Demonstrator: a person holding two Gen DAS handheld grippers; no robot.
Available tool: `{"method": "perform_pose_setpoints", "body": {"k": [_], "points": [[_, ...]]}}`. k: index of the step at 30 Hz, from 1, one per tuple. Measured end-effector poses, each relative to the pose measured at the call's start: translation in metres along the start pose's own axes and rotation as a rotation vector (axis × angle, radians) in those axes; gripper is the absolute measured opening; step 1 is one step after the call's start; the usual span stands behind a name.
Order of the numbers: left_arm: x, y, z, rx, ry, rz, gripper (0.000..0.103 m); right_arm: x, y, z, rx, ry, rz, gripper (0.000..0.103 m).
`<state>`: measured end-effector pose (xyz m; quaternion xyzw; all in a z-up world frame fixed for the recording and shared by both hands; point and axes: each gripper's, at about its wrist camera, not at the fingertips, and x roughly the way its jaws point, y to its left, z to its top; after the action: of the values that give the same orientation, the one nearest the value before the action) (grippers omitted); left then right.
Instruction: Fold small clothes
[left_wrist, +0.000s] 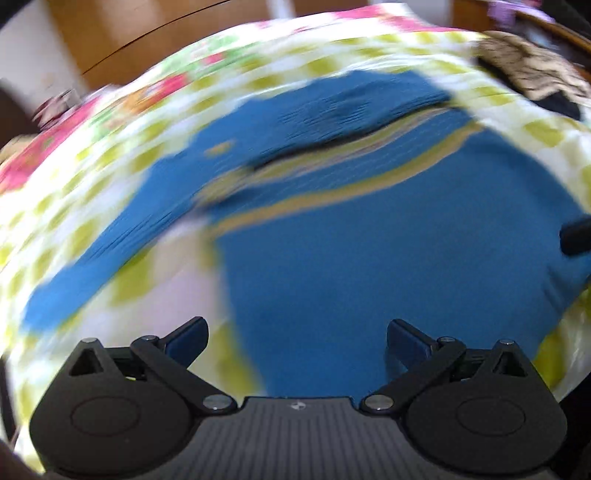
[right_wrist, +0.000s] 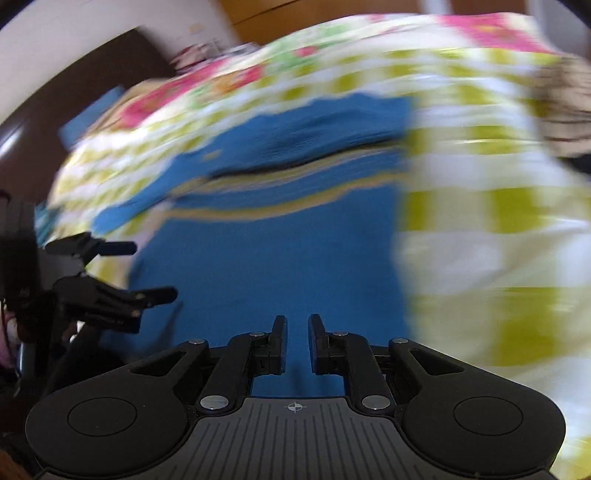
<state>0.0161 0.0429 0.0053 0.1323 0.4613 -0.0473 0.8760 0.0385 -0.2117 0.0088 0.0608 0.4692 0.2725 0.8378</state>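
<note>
Lying flat on the checked bedspread (left_wrist: 122, 173), the blue garment (left_wrist: 369, 258) looks light, limp and easily bunched, best pinched at a near hem corner; left gripper (left_wrist: 297, 339) gapes empty, right gripper (right_wrist: 297, 341) stands slightly parted, grasping nothing.

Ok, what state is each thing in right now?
Blue top: spread on the bedspread, upper part folded down across the stripes.
Bedspread: laid out under the top.
Left gripper: open wide, nothing between its fingers.
Right gripper: open a narrow gap, empty.
</note>
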Motion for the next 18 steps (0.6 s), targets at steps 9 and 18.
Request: {"method": "perform_pose_setpoints", "body": {"k": [9,18], "points": [[-0.013,0.021,-0.038,-0.156,0.005,-0.047,0.103,0.062,0.102,-0.001,-0.299,0.088,0.16,0.021],[0.002,0.023,-0.049,-0.218,0.044,-0.159,0.066,0.073,0.118,0.033,-0.264,0.06,0.094,0.025]]}}
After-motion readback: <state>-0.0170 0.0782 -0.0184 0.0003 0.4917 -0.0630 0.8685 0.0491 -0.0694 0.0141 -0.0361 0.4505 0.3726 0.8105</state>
